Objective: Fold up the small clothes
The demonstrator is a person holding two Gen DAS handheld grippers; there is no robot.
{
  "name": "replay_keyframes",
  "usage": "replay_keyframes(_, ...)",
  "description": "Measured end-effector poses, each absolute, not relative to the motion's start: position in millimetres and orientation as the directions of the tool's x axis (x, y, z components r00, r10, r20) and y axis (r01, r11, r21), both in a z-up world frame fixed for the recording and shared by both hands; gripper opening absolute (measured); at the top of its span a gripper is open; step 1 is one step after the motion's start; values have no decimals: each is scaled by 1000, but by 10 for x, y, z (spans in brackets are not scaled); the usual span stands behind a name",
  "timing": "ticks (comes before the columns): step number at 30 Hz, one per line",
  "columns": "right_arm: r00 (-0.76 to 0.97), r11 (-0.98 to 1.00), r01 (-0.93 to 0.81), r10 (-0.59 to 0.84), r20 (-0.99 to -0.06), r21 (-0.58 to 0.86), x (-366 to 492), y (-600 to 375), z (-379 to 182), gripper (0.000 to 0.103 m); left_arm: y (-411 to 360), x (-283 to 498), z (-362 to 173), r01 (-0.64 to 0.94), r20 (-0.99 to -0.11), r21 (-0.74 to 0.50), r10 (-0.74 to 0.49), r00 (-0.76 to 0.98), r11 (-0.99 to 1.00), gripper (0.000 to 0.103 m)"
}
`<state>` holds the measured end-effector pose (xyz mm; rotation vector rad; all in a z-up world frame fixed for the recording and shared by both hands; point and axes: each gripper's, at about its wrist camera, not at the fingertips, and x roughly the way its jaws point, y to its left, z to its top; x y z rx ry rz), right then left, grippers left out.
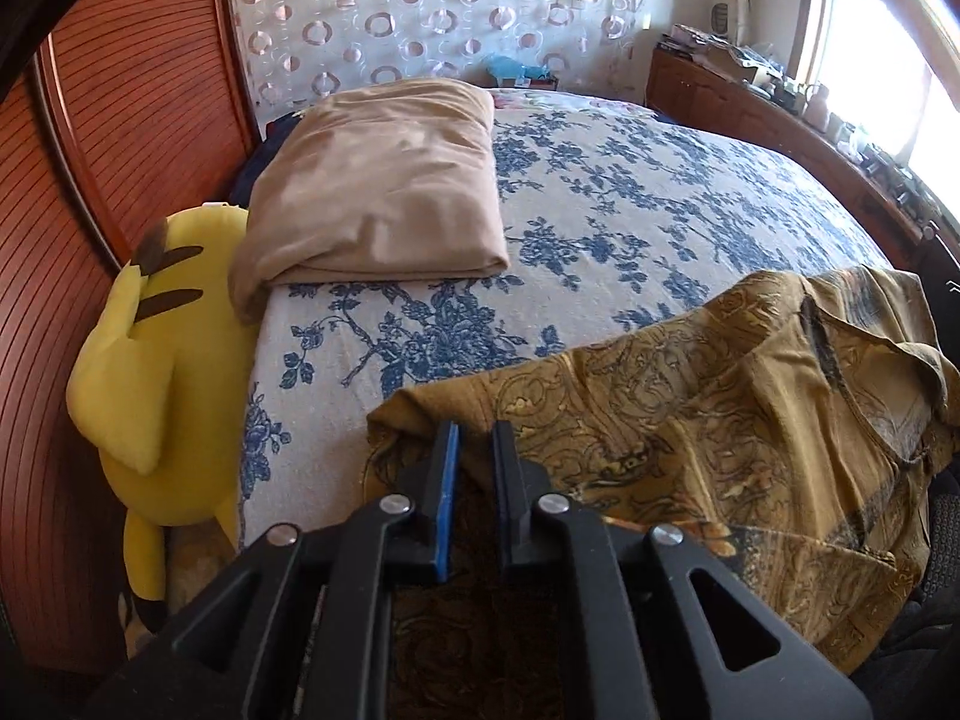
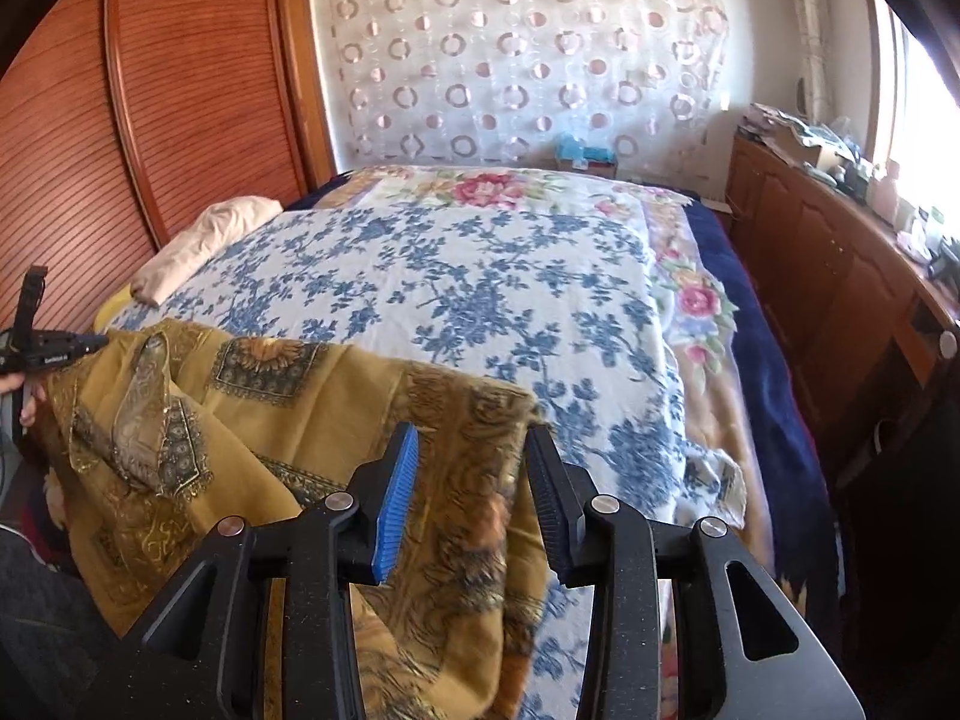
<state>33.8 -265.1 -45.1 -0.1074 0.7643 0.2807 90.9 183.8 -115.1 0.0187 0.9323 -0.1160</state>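
A mustard-gold patterned garment lies across the near edge of the bed, partly hanging off it; it also shows in the right wrist view. My left gripper has its jaws close together on the garment's left edge, with cloth between the pads. My right gripper has its jaws spread apart around the garment's right edge, and cloth lies between them without being pinched. The left gripper also shows at the far left of the right wrist view.
The bed has a blue floral cover. A folded beige blanket lies at its left side, a yellow plush toy beside it. A wooden sliding wardrobe stands left, a cluttered wooden cabinet right.
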Motion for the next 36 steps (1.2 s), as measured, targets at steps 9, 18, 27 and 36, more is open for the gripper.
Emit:
replay_keyframes(9, 674, 951, -307, 186, -715, -42, 395, -2518, -596, 38, 1918, 957, -1160, 91, -795, -26, -76, 602, 996, 30)
replay_keyframes(18, 642, 970, -243, 138, -754, -30, 598, -2687, -824, 46, 1875, 1066, -1159, 116, -798, 27, -48, 601, 993, 35)
replay_keyframes(27, 613, 979, -196, 167, -772, 56, 774, -2851, -925, 56, 1913, 1127, -1168, 120, -808, -5, -75, 584, 993, 35)
replay_keyframes(36, 583, 973, -225, 181, -792, 56, 894, -2779, -951, 56, 1985, 1177, -1148, 167, -840, -36, -121, 528, 985, 36)
